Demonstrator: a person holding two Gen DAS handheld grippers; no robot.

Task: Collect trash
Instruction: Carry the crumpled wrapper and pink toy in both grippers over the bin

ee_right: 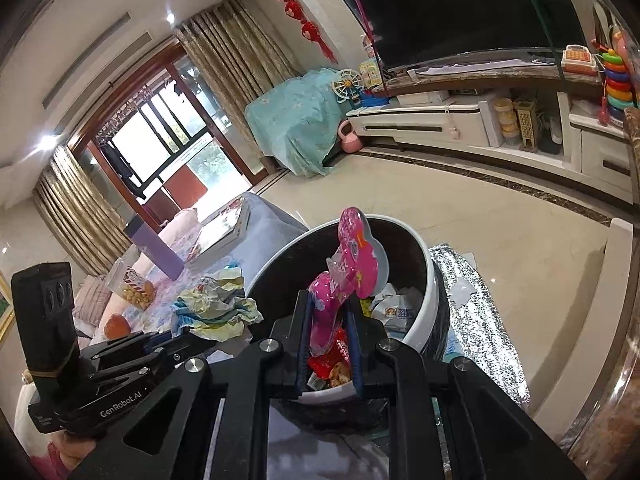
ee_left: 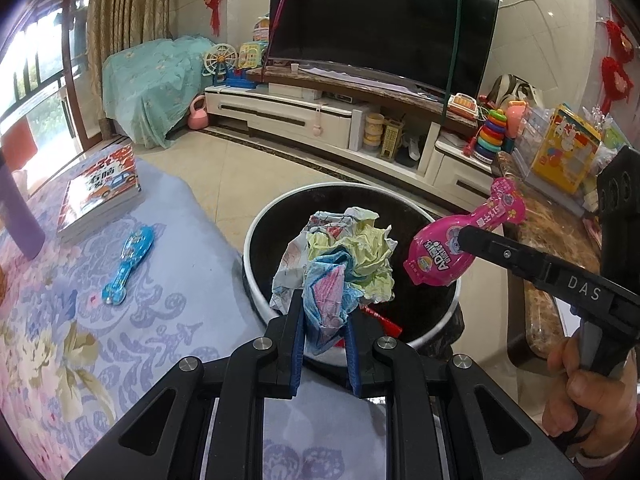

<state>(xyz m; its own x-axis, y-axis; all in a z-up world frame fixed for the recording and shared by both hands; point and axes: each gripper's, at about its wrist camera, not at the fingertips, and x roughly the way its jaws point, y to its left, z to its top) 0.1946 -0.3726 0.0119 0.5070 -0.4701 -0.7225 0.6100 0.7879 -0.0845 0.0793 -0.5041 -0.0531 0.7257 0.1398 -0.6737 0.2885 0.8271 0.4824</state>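
Trash in both your grippers: left gripper (ee_left: 325, 322) pinches the crumpled paper wad (ee_left: 340, 256), right gripper (ee_right: 330, 320) clamps the pink wrapper (ee_right: 352, 264). Both hang over the bin (ee_left: 256, 232) just ahead of your fingertips.

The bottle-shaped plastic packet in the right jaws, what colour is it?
Bright pink, with white writing on it. The bottle-shaped plastic packet shows best in the left wrist view.

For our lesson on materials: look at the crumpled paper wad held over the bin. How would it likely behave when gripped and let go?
The crumpled paper wad probably feels light: the left gripper holds it by one pinched corner. It looks soft, likely crushing rather than breaking. Creased and irregular, it seems unlikely to roll, and should drop into the bin.
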